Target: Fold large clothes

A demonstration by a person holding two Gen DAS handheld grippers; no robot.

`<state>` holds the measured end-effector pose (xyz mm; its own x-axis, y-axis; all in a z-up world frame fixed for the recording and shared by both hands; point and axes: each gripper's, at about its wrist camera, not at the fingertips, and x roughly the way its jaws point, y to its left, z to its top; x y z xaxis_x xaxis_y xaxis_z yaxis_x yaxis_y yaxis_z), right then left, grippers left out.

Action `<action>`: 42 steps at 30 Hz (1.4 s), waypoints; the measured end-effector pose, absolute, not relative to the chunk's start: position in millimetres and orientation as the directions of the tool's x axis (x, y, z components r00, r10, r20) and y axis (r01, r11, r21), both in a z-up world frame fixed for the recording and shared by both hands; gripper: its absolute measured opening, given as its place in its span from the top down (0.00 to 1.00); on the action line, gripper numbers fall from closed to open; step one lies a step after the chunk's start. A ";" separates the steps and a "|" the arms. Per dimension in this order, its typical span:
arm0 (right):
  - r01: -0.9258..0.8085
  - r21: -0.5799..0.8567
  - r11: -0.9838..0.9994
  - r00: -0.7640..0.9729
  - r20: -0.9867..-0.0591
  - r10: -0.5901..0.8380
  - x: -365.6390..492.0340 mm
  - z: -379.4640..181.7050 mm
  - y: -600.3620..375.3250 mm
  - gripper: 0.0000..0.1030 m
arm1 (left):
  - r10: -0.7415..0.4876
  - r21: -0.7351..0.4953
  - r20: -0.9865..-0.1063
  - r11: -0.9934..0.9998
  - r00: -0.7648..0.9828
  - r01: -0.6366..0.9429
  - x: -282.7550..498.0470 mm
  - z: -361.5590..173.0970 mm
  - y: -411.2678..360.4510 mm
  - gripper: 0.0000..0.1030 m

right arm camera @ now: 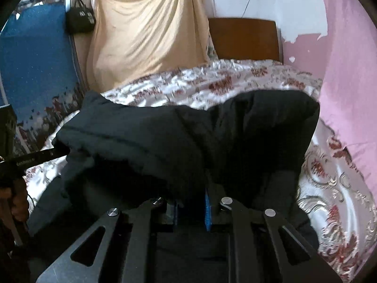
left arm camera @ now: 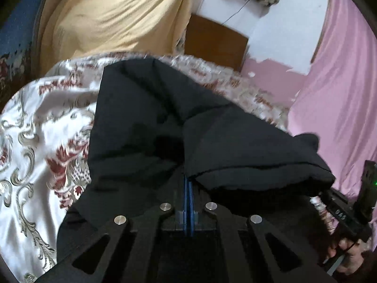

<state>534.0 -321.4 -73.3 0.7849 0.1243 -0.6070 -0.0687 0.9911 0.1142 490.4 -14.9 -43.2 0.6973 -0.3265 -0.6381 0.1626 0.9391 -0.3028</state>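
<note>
Left wrist view looks down over a black padded garment (left arm camera: 150, 108) that is lifted off a bed spread with a shiny white bedcover (left arm camera: 35, 127) patterned in red and gold. The left gripper (left arm camera: 188, 184) has its blue pads pressed flat together with no gap, and the black cloth bunches over their tips, so the fabric looks pinched there. A thick fold of the garment hangs to the right of the pads, towards the bed's right edge, where the right gripper (left arm camera: 341, 214) comes in, held by a hand (left arm camera: 346, 257) at the lower corner.

From the right wrist view the same garment (right arm camera: 188, 132) drapes in a broad hump across the near part of the bed, its far edge well short of the wooden headboard (right arm camera: 245, 37). The right gripper (right arm camera: 192, 188) stands nearly closed, with black fabric filling the narrow space between its blue pads (right arm camera: 207, 210); it grips the cloth. The left gripper (right arm camera: 35, 159) reaches in from the bed's left edge and meets the garment's corner. Behind the bed hang a tan sheet (right arm camera: 146, 28) and a pink cloth (right arm camera: 348, 54).
</note>
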 end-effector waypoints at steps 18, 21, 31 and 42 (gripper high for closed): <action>-0.150 0.014 0.989 0.752 -0.647 0.123 546.3 -77.7 -311.9 0.90 | -0.311 -0.347 -0.576 0.930 0.756 0.118 486.4 -35.8 16.9 0.98; -0.147 0.010 0.989 0.748 -0.654 0.118 551.9 -83.2 -309.6 0.90 | -0.312 -0.338 -0.548 0.931 0.776 0.136 491.9 -16.0 23.1 0.98; -0.142 0.016 0.990 0.744 -0.658 0.117 553.9 -91.5 -310.7 0.90 | -0.442 -0.361 -0.597 0.893 0.669 0.268 559.8 -12.3 -44.7 0.69; -0.119 0.134 0.984 0.767 -0.617 0.177 542.8 -54.7 -330.8 0.86 | -0.358 -0.236 -0.702 0.933 0.616 0.273 566.9 -61.0 -68.3 0.67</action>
<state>542.8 -330.8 -54.7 0.7666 0.1770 -0.6173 -0.1193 0.9838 0.1339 566.9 -68.3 -61.0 0.6162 -0.3576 -0.7017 0.2726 0.9328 -0.2360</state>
